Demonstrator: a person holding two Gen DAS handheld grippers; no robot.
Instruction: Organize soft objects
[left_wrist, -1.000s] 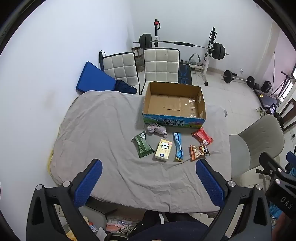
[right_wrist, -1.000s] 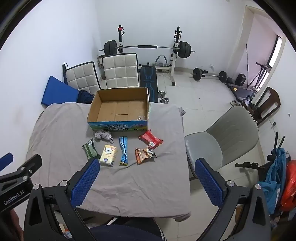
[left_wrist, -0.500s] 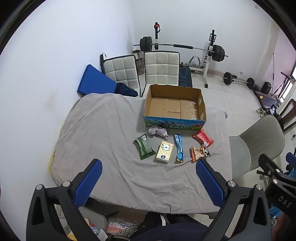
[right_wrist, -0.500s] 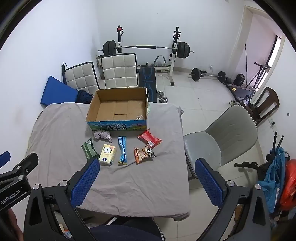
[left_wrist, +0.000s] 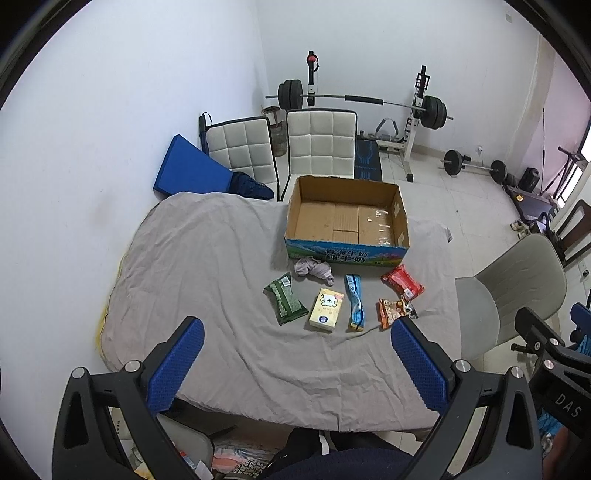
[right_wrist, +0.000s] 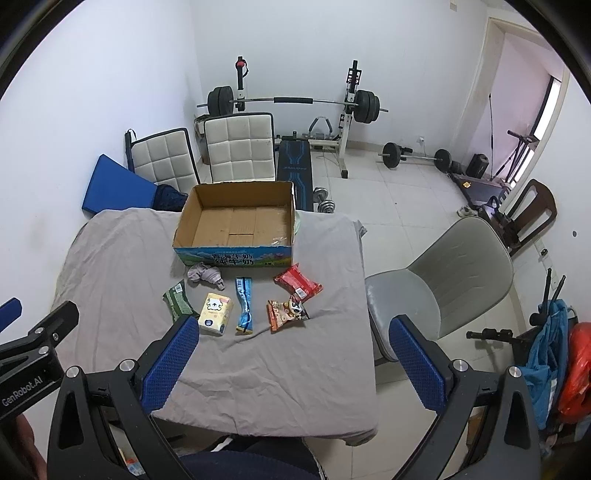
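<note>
An open cardboard box stands empty at the far side of a table covered in grey cloth. In front of it lie a grey crumpled cloth, a green packet, a yellow tissue pack, a blue packet, a red packet and an orange packet. My left gripper and my right gripper are both open and empty, held high above the table's near edge.
Two white padded chairs and a blue mat stand behind the table. A grey chair stands at the right of the table. A barbell rack and weights stand at the back wall.
Both grippers have drifted slightly back and up, so the table and objects look a little smaller and lower. Nothing on the table has moved.
</note>
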